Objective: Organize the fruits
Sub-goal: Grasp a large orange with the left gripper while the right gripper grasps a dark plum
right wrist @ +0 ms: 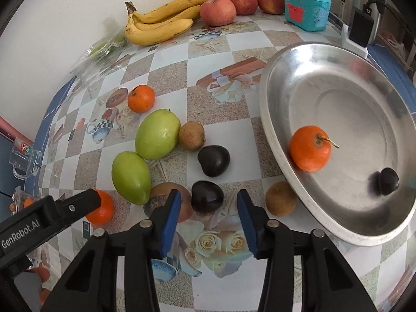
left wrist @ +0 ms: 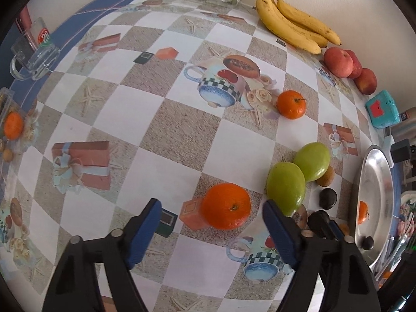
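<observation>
Your left gripper (left wrist: 212, 223) straddled an orange (left wrist: 225, 206) mid-surface, jaws apart. Your right gripper (right wrist: 209, 214), also unclamped, framed a plum (right wrist: 207, 196) beside the tray (right wrist: 275, 119). Either round fruit could have rolled off-centre.

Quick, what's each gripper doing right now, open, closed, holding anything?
Left gripper: open, orange between its fingers, not gripped.
Right gripper: open, empty, around a dark fruit.

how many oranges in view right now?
4. One in the metal tray at; one between the left gripper's fingers; one mid-table by the printed cup; one at the far left edge. More may be hidden.
</observation>
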Demonstrator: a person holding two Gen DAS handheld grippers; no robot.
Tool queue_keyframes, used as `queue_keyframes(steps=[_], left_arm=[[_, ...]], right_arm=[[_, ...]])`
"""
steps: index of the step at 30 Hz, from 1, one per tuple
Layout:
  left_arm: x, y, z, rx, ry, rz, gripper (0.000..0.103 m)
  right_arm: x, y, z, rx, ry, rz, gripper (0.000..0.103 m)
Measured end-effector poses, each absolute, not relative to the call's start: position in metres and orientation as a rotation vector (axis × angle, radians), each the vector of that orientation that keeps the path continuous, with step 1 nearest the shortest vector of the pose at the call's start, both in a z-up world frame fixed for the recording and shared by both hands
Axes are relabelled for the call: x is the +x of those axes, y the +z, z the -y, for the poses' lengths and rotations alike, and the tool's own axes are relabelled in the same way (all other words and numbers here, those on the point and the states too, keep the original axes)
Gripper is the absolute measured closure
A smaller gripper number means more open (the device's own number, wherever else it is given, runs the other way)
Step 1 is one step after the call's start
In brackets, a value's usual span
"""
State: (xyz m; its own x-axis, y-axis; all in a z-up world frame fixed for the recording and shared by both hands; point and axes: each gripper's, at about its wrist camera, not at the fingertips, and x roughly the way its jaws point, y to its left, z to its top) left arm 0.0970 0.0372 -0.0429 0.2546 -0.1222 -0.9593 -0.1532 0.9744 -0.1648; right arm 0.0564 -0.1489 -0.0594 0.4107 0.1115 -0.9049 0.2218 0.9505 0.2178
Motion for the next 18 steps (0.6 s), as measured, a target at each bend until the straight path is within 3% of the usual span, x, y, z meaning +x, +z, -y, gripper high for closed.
queue_keyframes(steps=[5, 11, 18], left_arm=[[0.0972, -0.0478, -0.0367, -0.264, 0.015, -1.338, 0.040], [0.0986, -0.0495, -0.0344, -0.292, -0.025, -1.354, 0.061], [0.0998, -0.0451, -0.0380, -0.307, -0.007, -1.345, 0.061]], right_arm=[[0.0594, -0.0600, 0.1469, 0.317, -0.058, -1.148, 0.070], [0.0587, -0.0602, 0.1480, 0.319, -0.059, -1.148, 0.076], [0.0573, -0.0590, 0.1487, 0.325, -0.052, -1.146, 0.077]])
